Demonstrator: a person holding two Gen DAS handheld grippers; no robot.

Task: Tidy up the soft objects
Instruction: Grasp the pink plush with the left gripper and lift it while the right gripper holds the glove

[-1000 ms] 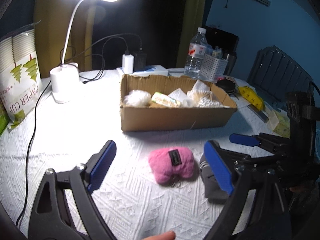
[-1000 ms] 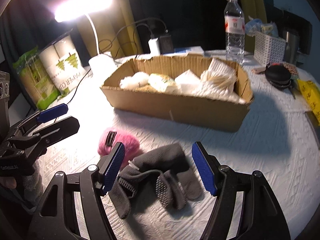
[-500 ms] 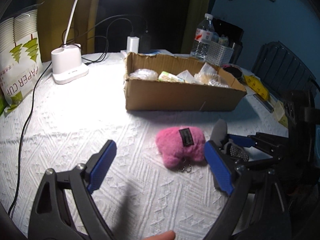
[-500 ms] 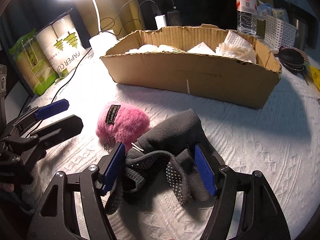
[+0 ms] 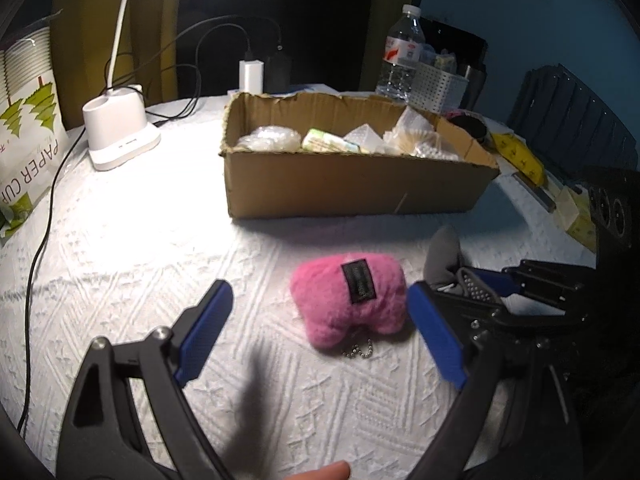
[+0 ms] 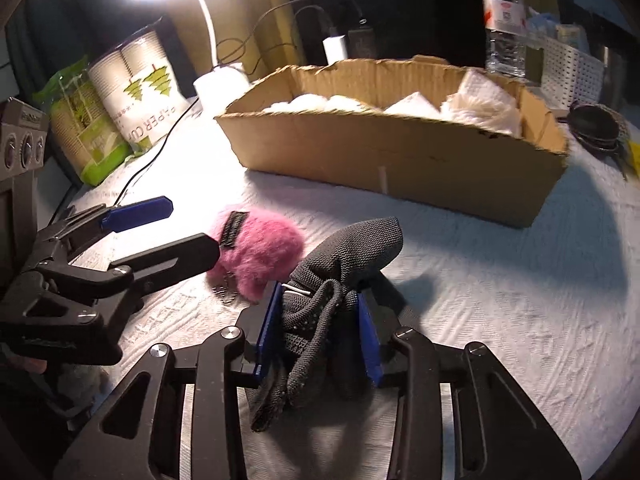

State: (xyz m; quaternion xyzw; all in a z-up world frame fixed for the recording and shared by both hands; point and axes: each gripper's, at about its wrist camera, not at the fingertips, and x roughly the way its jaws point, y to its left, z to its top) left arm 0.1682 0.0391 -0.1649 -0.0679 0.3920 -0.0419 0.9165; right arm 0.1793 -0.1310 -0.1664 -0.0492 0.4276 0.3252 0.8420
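Note:
A pink plush [image 5: 348,300] with a black label and a bead chain lies on the white tablecloth. My left gripper [image 5: 318,296] is open and straddles it, and the right finger is close to the plush's side. Right beside it lie the grey socks [image 6: 352,248], bunched up. My right gripper [image 6: 318,300] is closing on them, and both blue pads press into the fabric. The toe end sticks up past the pads. In the left wrist view the socks [image 5: 442,256] and the right gripper [image 5: 480,292] show at the right. Behind stands the cardboard box [image 5: 352,184] holding several white soft items.
A white lamp base [image 5: 120,140] and its black cable [image 5: 40,248] are at the left, beside a pack of paper cups [image 5: 28,128]. A water bottle [image 5: 402,56] and a white basket [image 5: 438,84] stand behind the box. Small yellow items lie at the table's right edge.
The right jaws have drawn together on the grey socks and gathered them into a bunch. The left gripper has come down and closer to the pink plush, still open.

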